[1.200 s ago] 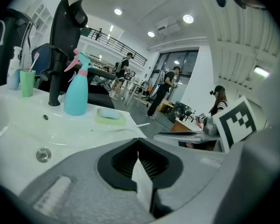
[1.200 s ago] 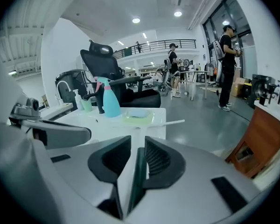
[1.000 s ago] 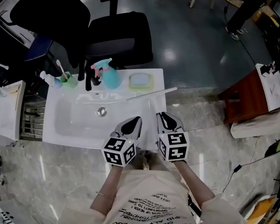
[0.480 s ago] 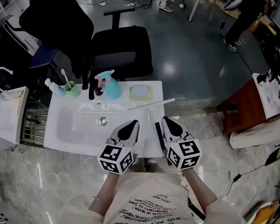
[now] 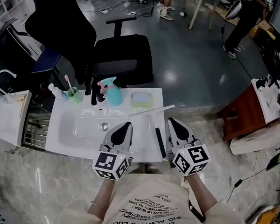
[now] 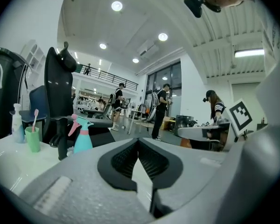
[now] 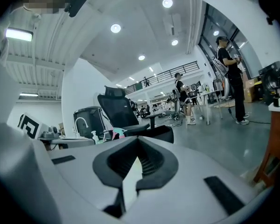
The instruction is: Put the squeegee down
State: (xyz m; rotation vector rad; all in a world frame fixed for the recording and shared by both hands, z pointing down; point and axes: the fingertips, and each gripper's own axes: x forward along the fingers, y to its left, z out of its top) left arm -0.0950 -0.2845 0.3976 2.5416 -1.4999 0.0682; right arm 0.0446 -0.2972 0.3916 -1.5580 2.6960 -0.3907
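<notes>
Lying flat on the white sink counter, just right of the basin: squeegee, black handle running front to back, touched by neither tool.

Head view, further items:
- Slim pale bar, crosswise just beyond the squeegee's far end. Whether the two join cannot be told.
- Left gripper, at the basin's near right corner, jaws together, carrying nothing.
- Right gripper, right of the basin and past the squeegee, over the counter's right edge, jaws together, carrying nothing. The squeegee lies between the two tools.
- Behind the basin, left to right: small pump bottle, green cup with a toothbrush, black faucet, teal spray bottle with pink trigger, pale block in a green dish.
- Black office chair, on the floor behind the basin.

Left gripper view:
- Ribbed pads meet at the tips, with nothing between them. A thin wedge of pale surface shows behind the contact.
- Spray bottle, faucet and cup stand to the left beyond the jaws.
- Several people stand in the far hall.

Right gripper view:
- Pads closed tip to tip, nothing gripped.
- Office chair beyond the jaws, left of centre.
- People stand far off, at centre and at the right.
</notes>
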